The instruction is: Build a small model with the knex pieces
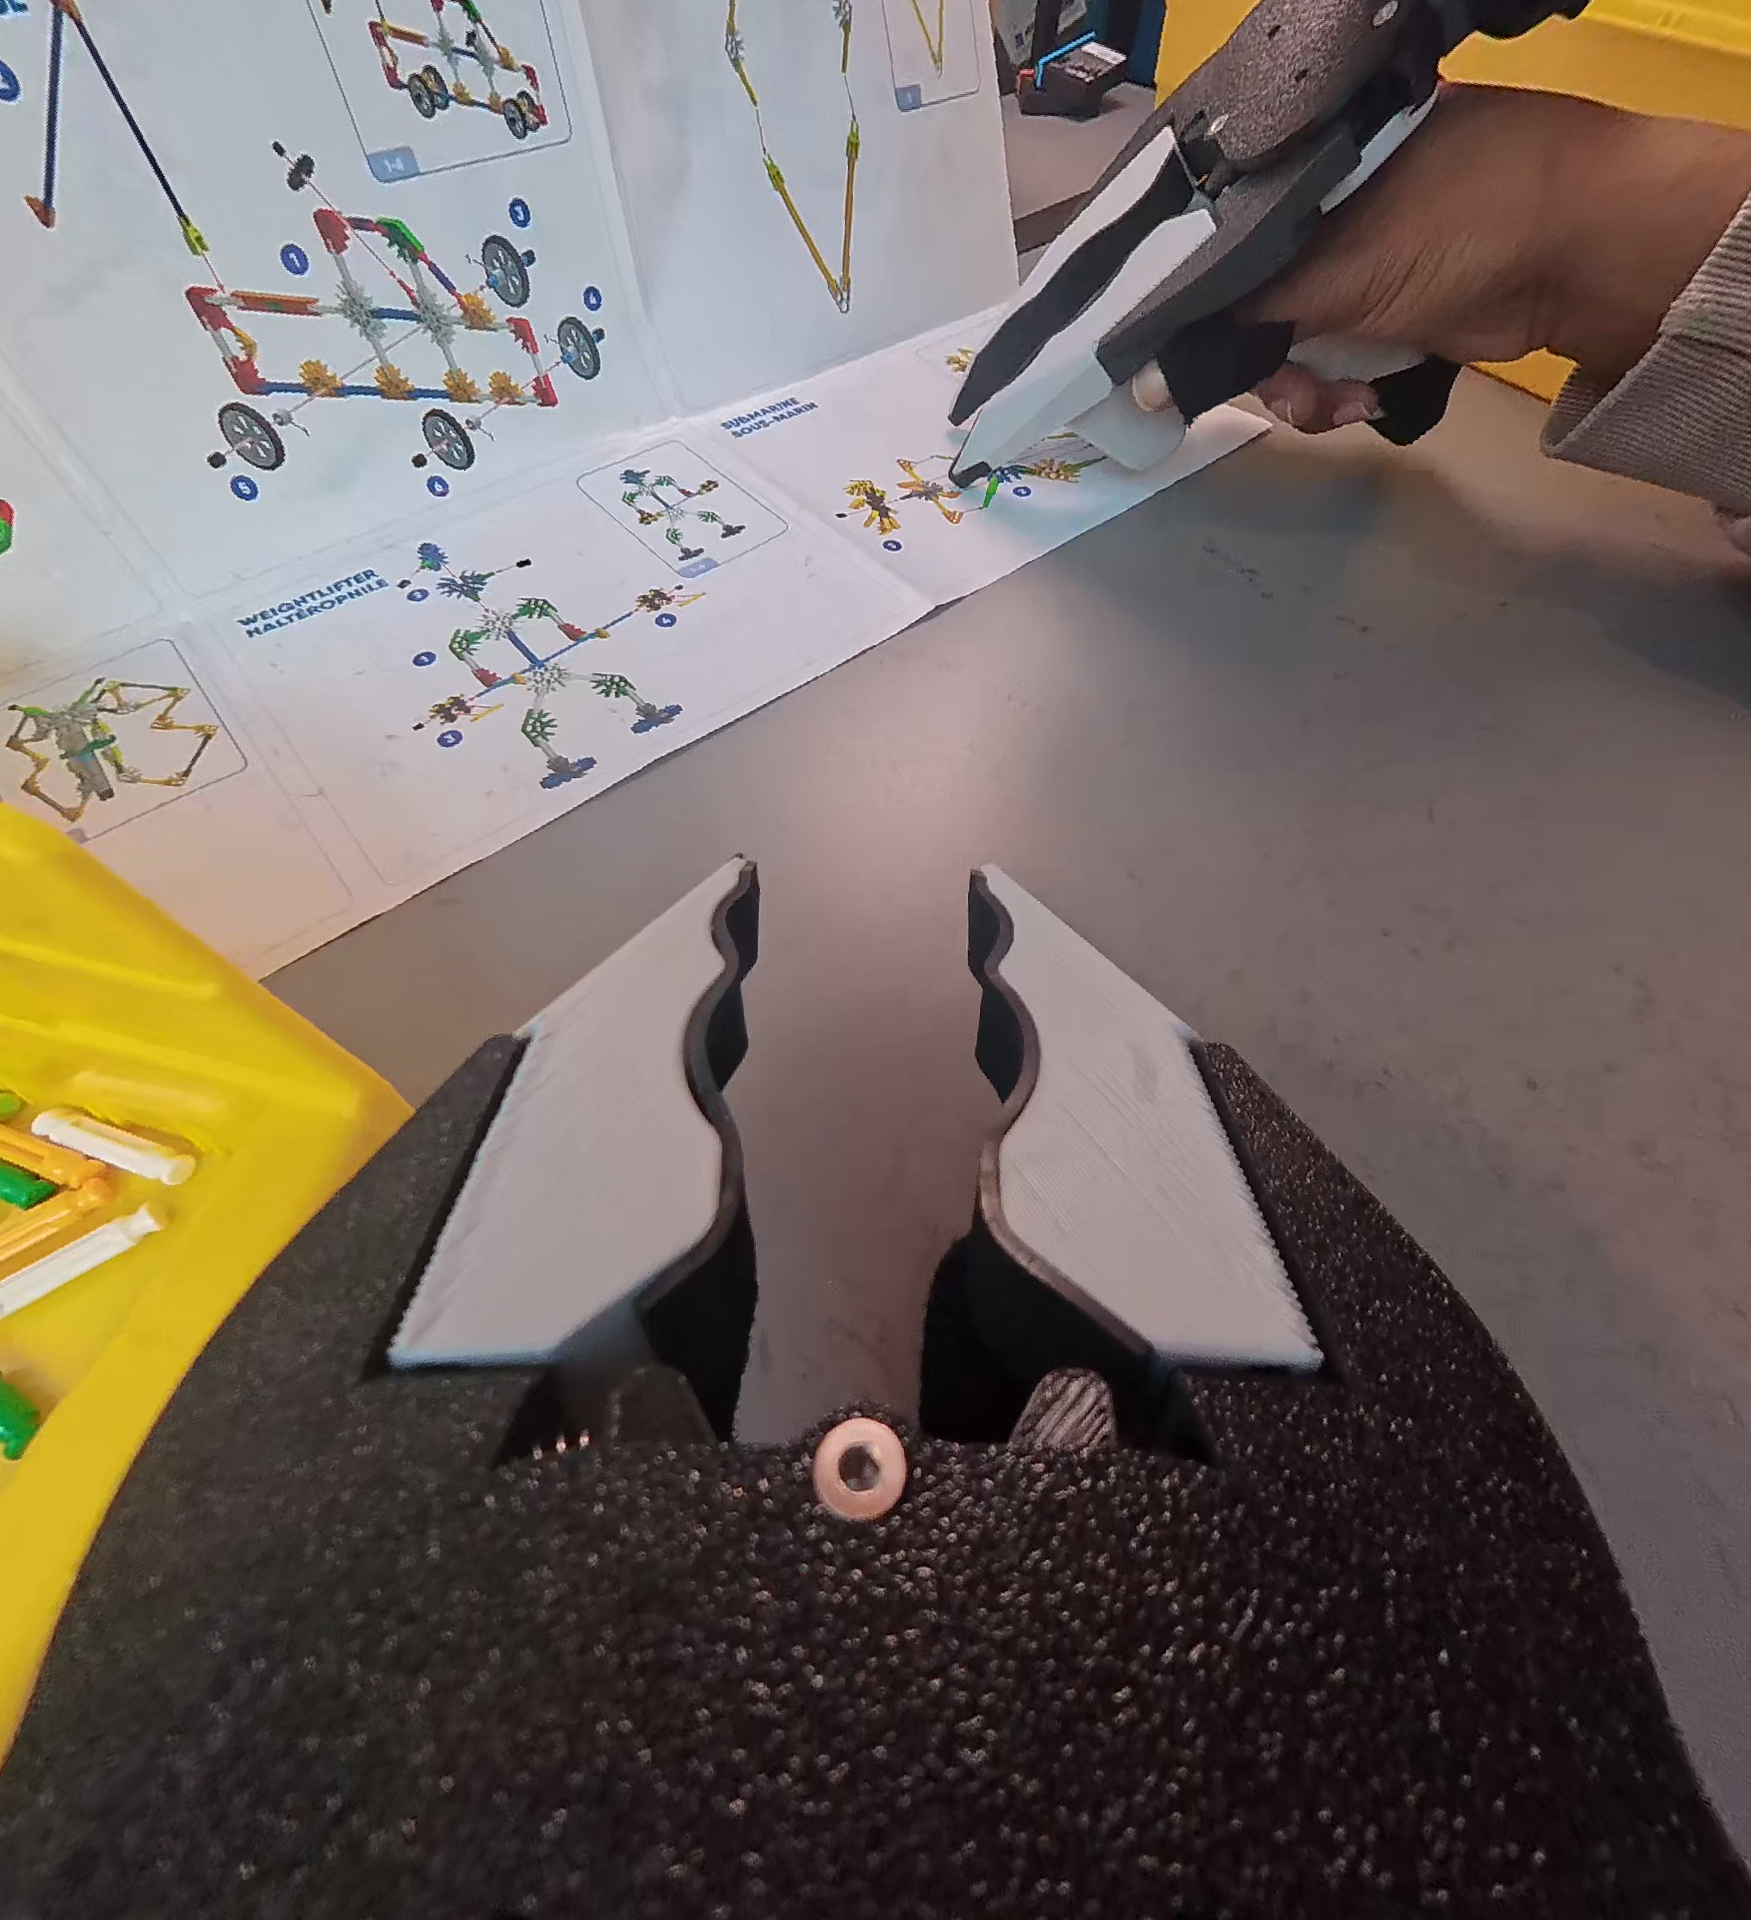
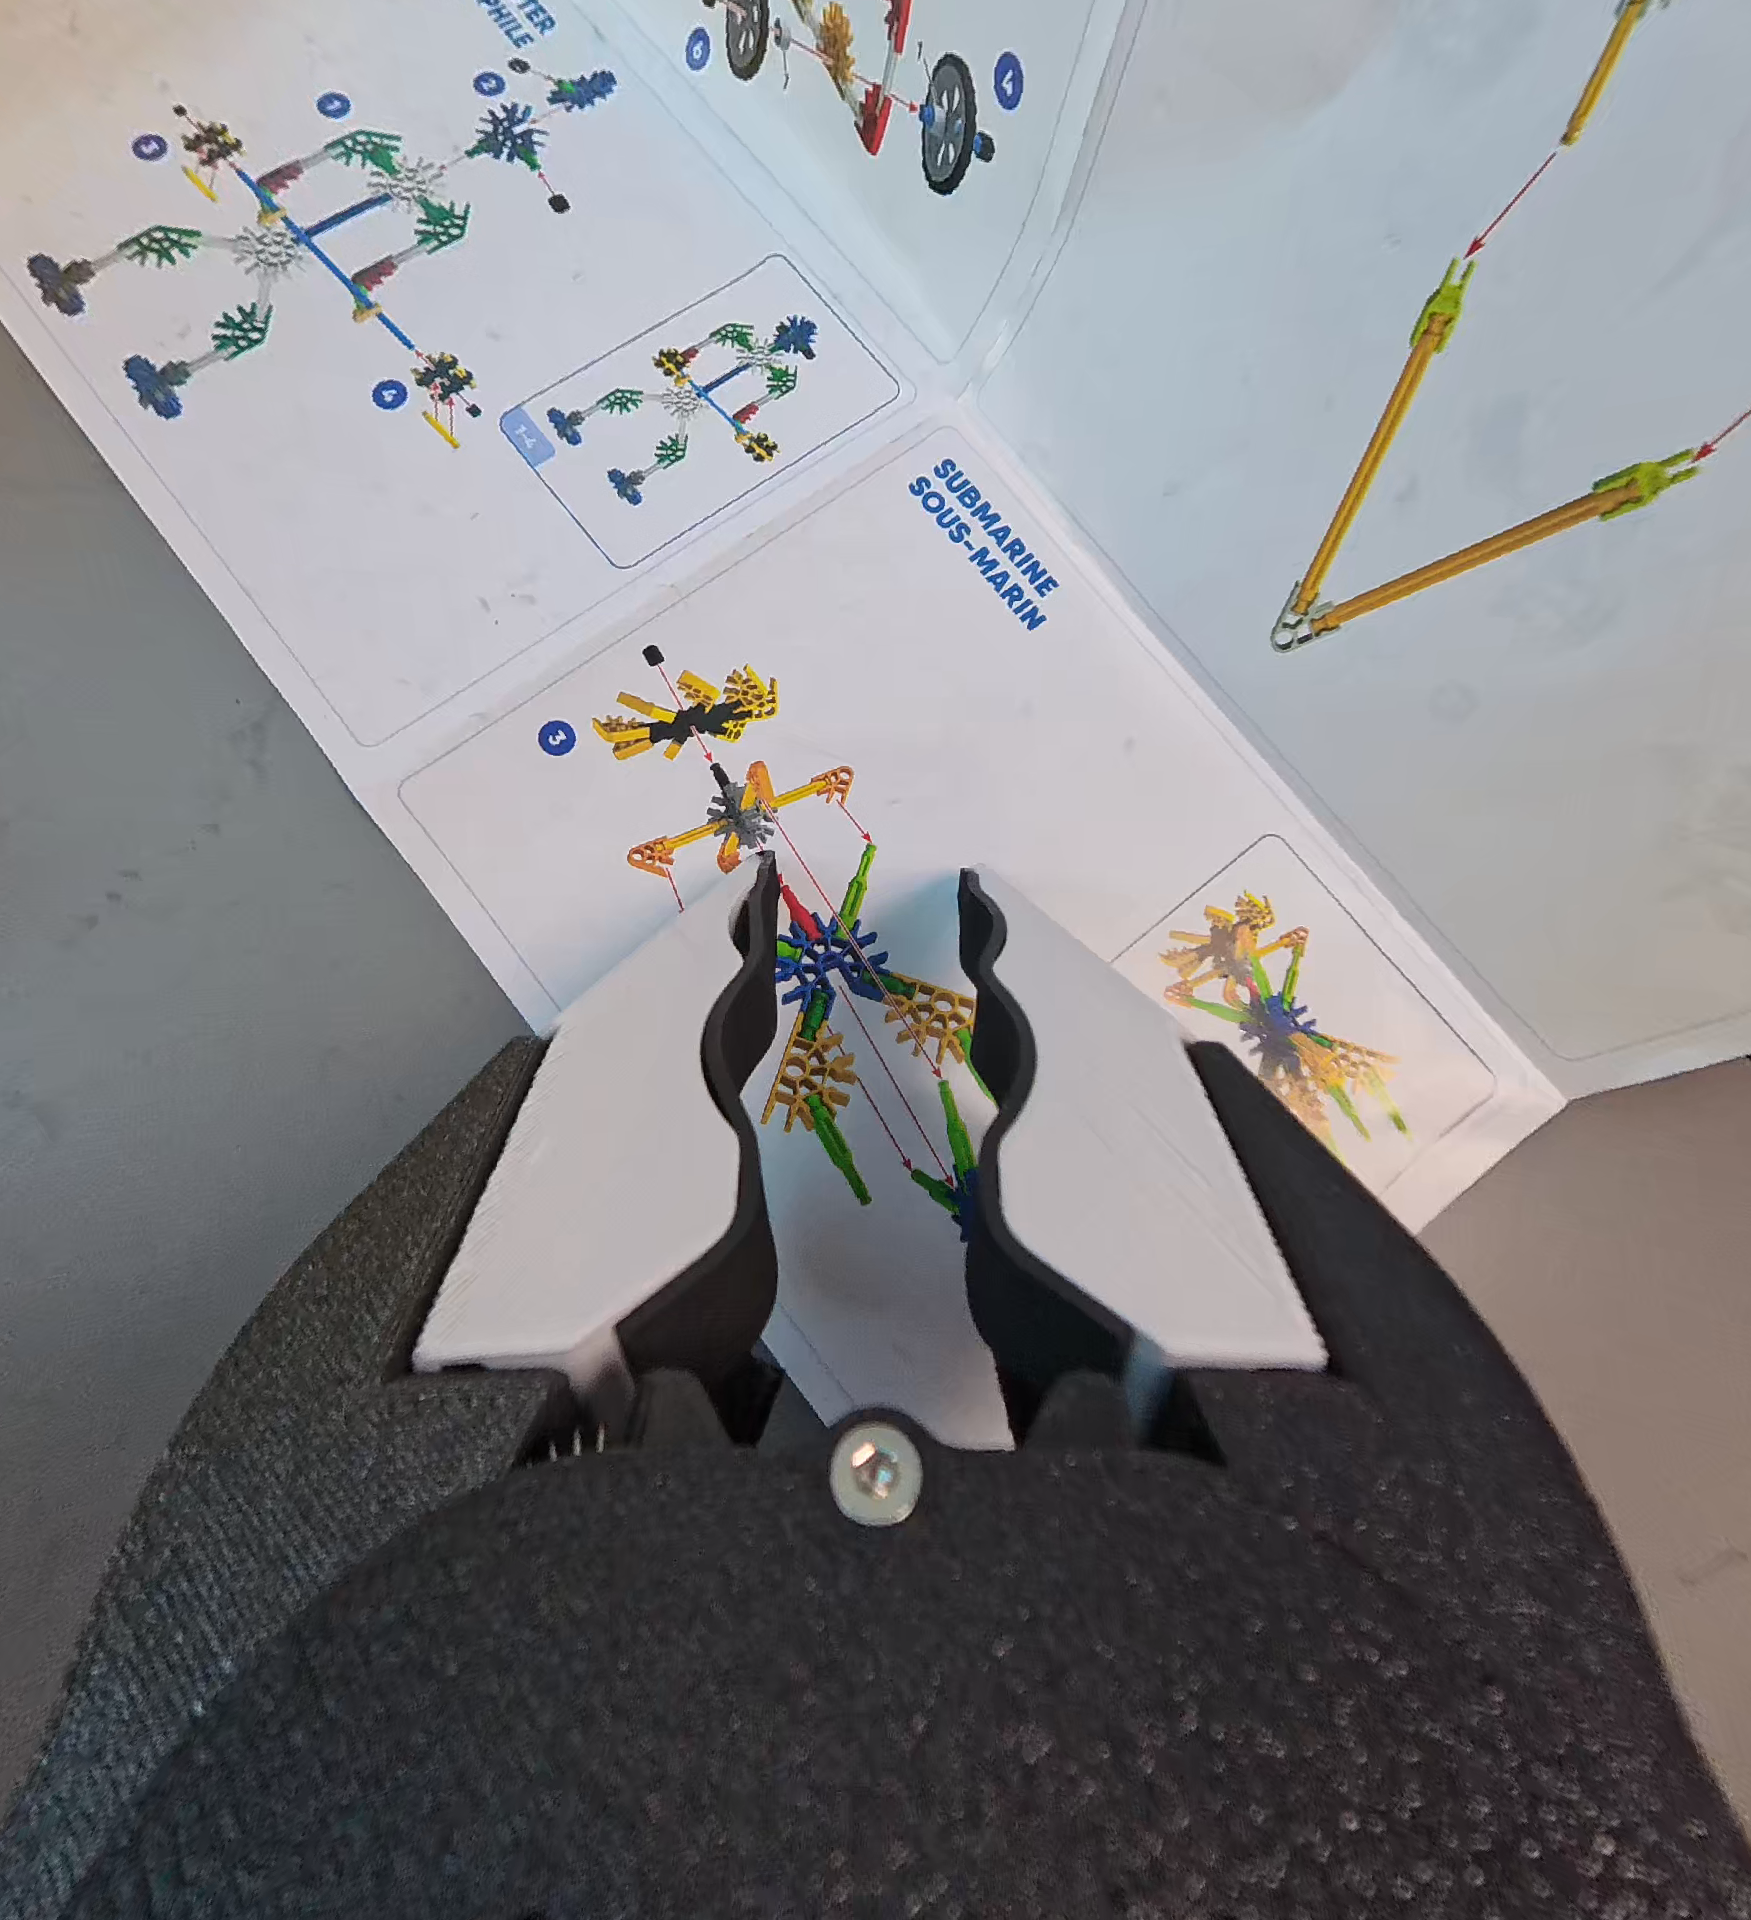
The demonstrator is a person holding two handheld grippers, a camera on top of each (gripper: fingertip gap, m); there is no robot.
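Right gripper (image 2: 866, 883) over instruction sheet (image 2: 954, 644)

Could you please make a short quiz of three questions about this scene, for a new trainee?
1. True or false: the left gripper holds a green rod.
2. Multiple choice: what lies under the right gripper tips? A) the yellow bin B) the instruction sheet C) bare table
3. Fill in: the loose rods lie in the ____ bin.

Key:
1. False. Its jaws stand open over the grey table with nothing between them.
2. B. The tips sit over a drawing near the edge of the instruction sheet; whether they touch it cannot be told.
3. Yellow.
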